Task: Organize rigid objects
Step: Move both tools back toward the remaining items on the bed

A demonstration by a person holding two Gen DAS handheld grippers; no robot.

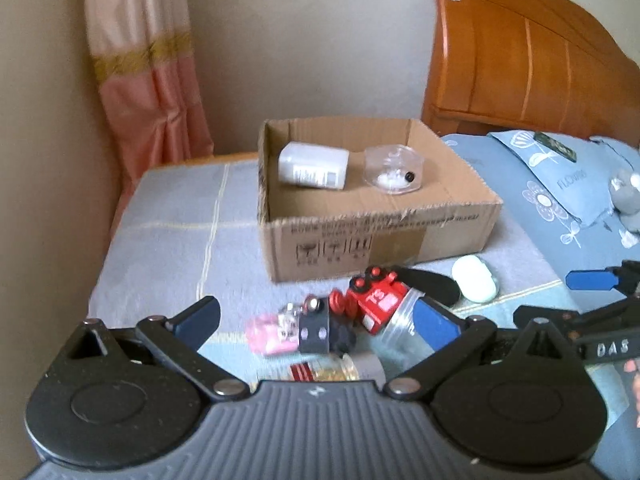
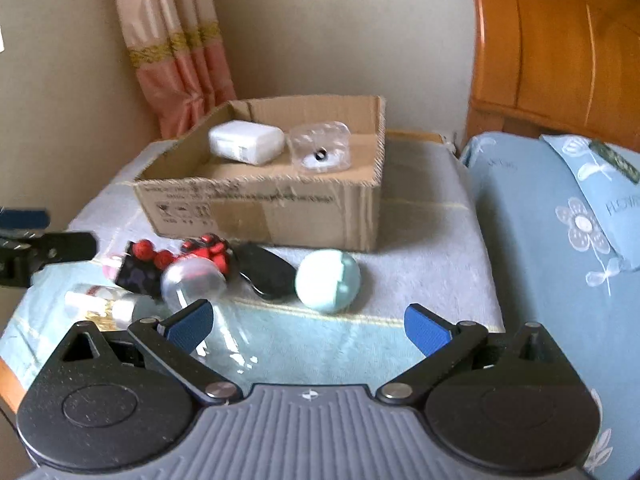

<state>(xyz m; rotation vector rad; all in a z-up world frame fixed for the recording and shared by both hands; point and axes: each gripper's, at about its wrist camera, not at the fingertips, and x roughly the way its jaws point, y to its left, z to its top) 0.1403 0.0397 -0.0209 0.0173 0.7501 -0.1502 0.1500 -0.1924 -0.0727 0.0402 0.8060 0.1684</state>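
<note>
Bed (image 2: 400,240), cardboard box (image 2: 280,216), toys (image 2: 208,252)

Brown cardboard box (image 1: 376,240), black printed text and symbols on its front. Inside it: white container (image 1: 314,165) with grey-black label print, and a clear plastic case (image 1: 394,168) showing white bits and a black bead. In front: red toy train (image 1: 374,300) with black wheels and white lettering, pink item (image 1: 266,334), black block (image 1: 314,330) with pale dots, glossy black oval case (image 2: 266,272), pale mint egg-shaped case (image 2: 328,280), clear jar (image 2: 192,282). Blue-grey towel (image 1: 180,208) with cream stripes. Light blue pillow (image 2: 560,232), white flower pattern. Orange-brown headboard (image 1: 520,48). Pink-peach curtain (image 1: 148,68), gold band. Both grippers: black, blue pads.
</note>
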